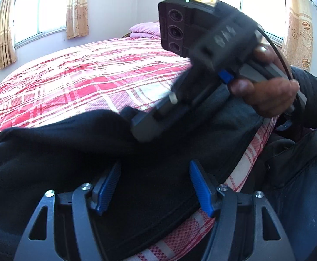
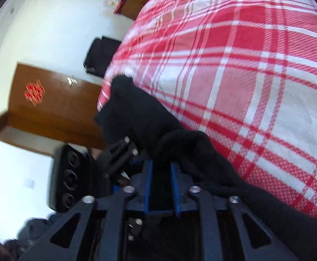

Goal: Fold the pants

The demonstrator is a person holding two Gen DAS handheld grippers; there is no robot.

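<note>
The black pants point(image 1: 71, 152) lie bunched along the near edge of the bed. In the left wrist view my left gripper point(image 1: 155, 180) hovers open just over the dark cloth, its blue pads point(image 1: 107, 187) wide apart and pressing on nothing. A hand holds my right gripper point(image 1: 138, 128), blurred, with its tip down on the pants further up. In the right wrist view my right gripper point(image 2: 161, 169) has its blue pads point(image 2: 148, 180) close together, and a gathered fold of the pants point(image 2: 175, 143) sits between their tips. The left gripper point(image 2: 123, 152) shows just to its left.
The bed carries a red and white plaid cover point(image 1: 82, 82), with a pink folded blanket point(image 1: 144, 29) at its far end. A brown wooden door point(image 2: 49, 106) and a dark bag point(image 2: 99, 54) stand beside the bed. The person's dark sleeve point(image 1: 310, 100) and jacket fill the right side.
</note>
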